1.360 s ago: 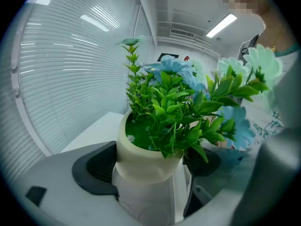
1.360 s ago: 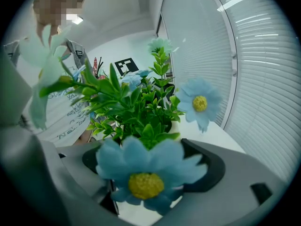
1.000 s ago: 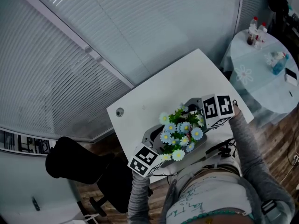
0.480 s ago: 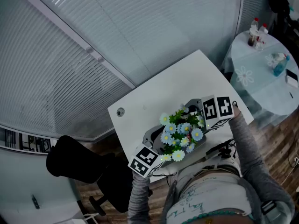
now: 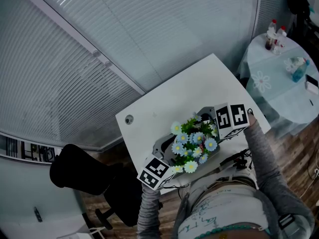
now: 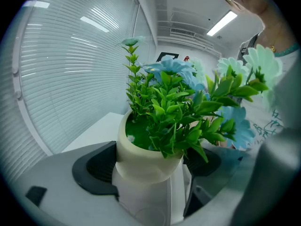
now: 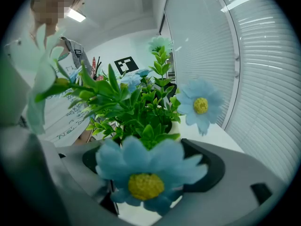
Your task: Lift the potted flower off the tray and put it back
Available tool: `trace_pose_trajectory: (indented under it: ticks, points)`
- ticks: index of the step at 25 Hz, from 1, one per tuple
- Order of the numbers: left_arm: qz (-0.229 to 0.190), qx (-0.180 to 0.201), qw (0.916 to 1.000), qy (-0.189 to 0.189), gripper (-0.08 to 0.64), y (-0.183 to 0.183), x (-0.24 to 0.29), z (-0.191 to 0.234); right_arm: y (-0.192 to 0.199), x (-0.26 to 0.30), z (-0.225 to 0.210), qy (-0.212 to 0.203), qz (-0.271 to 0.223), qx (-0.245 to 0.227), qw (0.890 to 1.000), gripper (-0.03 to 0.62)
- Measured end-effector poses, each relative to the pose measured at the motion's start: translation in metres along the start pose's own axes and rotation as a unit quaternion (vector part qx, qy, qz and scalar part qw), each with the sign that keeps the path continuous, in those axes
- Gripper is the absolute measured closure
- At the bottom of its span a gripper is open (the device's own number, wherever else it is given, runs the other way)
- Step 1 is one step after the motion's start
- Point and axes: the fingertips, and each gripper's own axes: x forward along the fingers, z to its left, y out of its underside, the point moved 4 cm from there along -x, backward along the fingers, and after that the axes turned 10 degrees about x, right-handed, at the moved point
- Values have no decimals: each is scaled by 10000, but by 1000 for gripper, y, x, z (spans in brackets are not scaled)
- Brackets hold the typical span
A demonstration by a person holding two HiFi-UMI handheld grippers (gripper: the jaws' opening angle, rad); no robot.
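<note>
**Head view.** The potted flower (image 5: 192, 144) sits at lower centre of the frame, above the near edge of the white tabletop (image 5: 174, 101), between the two marker cubes (image 5: 155, 172). We read its long axis as vertical. The stems point up toward the camera, so we see mainly the crown of pale blue blooms with yellow centres.

**Left gripper view.** The cream pot (image 6: 143, 159) stands upright at centre frame, mouth up, with its stems rising and spreading toward the upper right. It holds a green filling, dense green foliage and the blue blooms. The left gripper (image 6: 150, 168) has its jaws drawn in on the pot, with the dark pads (image 6: 94, 168) pressed against its wall on either side. We cannot tell what lies under its base.

**Right gripper view.** The right gripper (image 7: 148, 166) meets the same plant from the opposite side. Its jaws are closed in on the pot at a similarly narrow gap. A large blue bloom (image 7: 146, 175) in the foreground leaves only a slip of cream rim showing.

**Surroundings.** At upper right of the head view, a round table (image 5: 294, 101) under a flowered cloth carries bottles (image 5: 273, 33).
</note>
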Motion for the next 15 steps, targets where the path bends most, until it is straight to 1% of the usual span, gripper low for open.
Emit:
trace_pose_trajectory:
  ticks: [11,15]
  points:
    - [-35,69,10000,39,114,-12,17,-1,13,-16,-2,82,-11,18,10000,210]
    - [-33,134,9999,36,114,-26,36,-1,28,-34,-7,122,-25,27,9999,210]
